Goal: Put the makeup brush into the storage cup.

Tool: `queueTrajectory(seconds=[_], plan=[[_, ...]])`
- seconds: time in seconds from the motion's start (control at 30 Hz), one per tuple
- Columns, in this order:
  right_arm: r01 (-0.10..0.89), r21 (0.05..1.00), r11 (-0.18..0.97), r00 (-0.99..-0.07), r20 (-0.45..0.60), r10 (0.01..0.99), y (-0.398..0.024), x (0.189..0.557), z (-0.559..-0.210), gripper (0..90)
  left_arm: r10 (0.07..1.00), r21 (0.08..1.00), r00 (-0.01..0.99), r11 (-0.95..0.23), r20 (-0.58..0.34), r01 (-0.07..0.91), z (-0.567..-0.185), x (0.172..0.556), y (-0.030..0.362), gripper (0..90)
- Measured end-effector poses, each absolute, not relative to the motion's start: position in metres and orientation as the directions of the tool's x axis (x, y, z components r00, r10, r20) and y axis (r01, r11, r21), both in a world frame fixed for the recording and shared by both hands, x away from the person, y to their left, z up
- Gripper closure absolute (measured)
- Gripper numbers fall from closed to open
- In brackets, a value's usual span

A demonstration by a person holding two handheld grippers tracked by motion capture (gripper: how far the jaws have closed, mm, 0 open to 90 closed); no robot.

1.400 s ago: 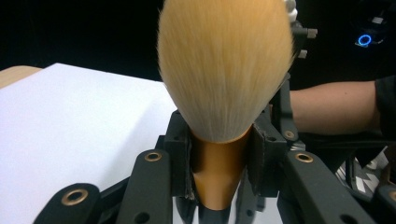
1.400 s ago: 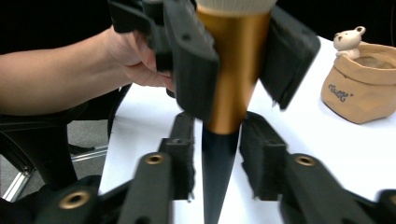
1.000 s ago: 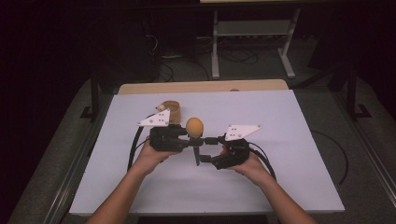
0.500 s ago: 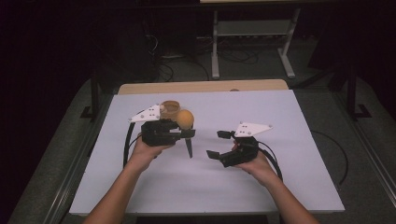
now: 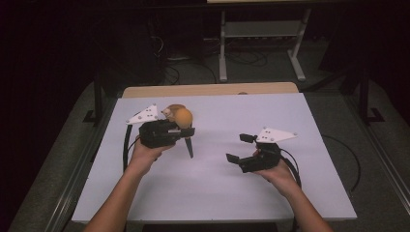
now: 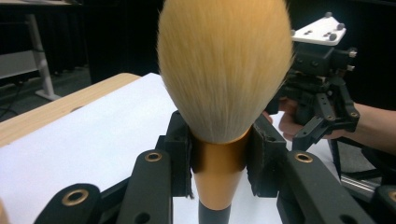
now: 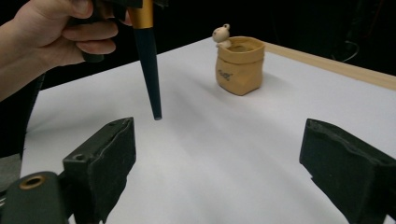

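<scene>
Carrying step: left gripper (image 5: 186, 131) clamped on brush (image 6: 223, 84) ferrule, handle down. Right gripper (image 5: 240, 148) just opened, jaws apart, empty. Next: lower handle into pot (image 7: 239, 65) at 11 o'clock.

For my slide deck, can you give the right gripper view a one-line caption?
Open right gripper faces a brush handle held above the white table, tan pot behind.

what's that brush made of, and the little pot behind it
Brush: soft tan bristles, probably synthetic, fine and fluffy; the gold collar looks like brushed metal with a dull sheen; the dark tapered handle looks like smooth plastic or lacquered wood.
Pot: tan and creased like a paper sack, though rigid-looking, perhaps matte ceramic or resin.
</scene>
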State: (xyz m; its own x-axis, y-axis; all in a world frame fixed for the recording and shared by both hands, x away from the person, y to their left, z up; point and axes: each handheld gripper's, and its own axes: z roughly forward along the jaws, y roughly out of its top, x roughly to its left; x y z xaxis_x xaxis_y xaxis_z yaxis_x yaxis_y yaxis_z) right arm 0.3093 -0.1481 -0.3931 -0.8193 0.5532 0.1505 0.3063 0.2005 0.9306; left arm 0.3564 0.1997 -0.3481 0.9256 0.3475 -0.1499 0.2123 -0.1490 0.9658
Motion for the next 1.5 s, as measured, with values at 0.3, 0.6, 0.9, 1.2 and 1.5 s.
queueTrajectory(seconds=[0.3,0.6,0.9,1.2,1.5], plan=[[0.318,0.935,0.159,-0.759,0.151,0.633,-0.171,0.299,-0.392,6.5,0.394,0.966,0.908,-0.146,-0.143,0.215,-0.348,0.36,0.209,65.6],[0.307,0.944,0.123,-0.704,0.138,0.697,-0.197,0.284,-0.399,2.5,0.424,0.97,0.895,-0.123,-0.14,0.21,-0.345,0.363,0.218,65.6],[0.315,0.94,0.129,-0.663,0.121,0.739,-0.216,0.271,-0.406,2.1,0.442,0.972,0.888,-0.118,-0.13,0.201,-0.343,0.367,0.224,65.6],[0.334,0.936,0.112,-0.627,0.132,0.768,-0.234,0.26,-0.415,1.5,0.463,0.972,0.878,-0.119,-0.125,0.201,-0.34,0.375,0.229,65.6],[0.336,0.937,0.093,-0.608,0.141,0.781,-0.241,0.263,-0.416,1.6,0.467,0.97,0.877,-0.138,-0.113,0.198,-0.332,0.386,0.227,65.5]])
